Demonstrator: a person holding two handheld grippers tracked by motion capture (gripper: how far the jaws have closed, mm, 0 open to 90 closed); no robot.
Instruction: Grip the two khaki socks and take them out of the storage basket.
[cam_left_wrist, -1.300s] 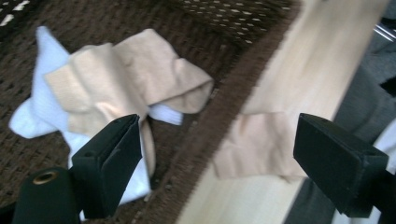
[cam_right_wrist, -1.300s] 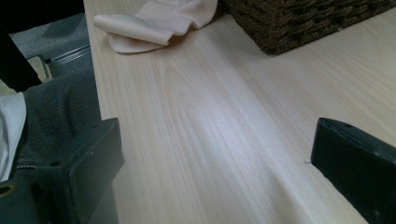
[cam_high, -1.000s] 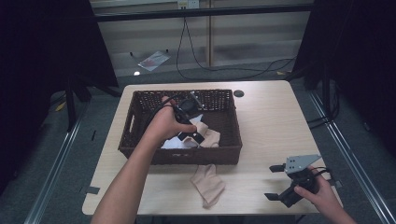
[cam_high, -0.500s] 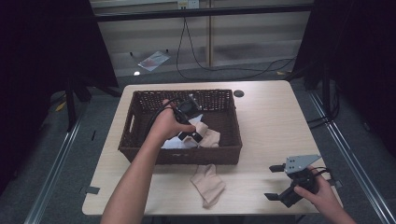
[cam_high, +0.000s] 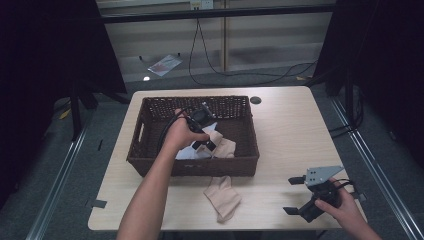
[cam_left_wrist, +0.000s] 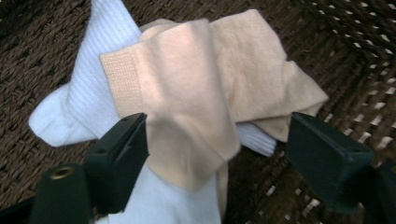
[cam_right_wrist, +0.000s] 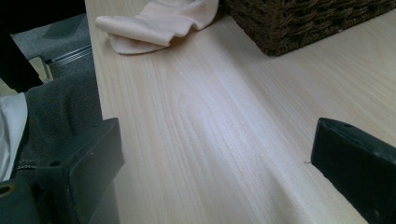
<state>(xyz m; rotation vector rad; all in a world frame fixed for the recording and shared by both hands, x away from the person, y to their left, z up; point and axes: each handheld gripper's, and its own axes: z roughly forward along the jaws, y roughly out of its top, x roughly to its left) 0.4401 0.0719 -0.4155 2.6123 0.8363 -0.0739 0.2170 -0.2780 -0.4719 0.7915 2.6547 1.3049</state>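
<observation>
One tabletop (cam_high: 295, 125) is carrying one wicker basket (cam_high: 145, 127) at 11 o'clock. Two socks, beige (cam_left_wrist: 196, 88) over white (cam_left_wrist: 93, 88), are lying inside between the left tongs' (cam_left_wrist: 217, 149) parted jaws. A third sock (cam_high: 222, 195) is lying at 6 o'clock. The right tongs (cam_high: 300, 195), gaping, are sitting at 4 o'clock.

The left tongs (cam_high: 204, 131) are barely shifting inside the wicker basket (cam_high: 150, 162), the hand (cam_high: 181, 134) easing slightly toward the basket's near wall over the past second, with the jaws hanging spread above the beige sock (cam_left_wrist: 196, 102) and the white sock (cam_left_wrist: 88, 102).
</observation>
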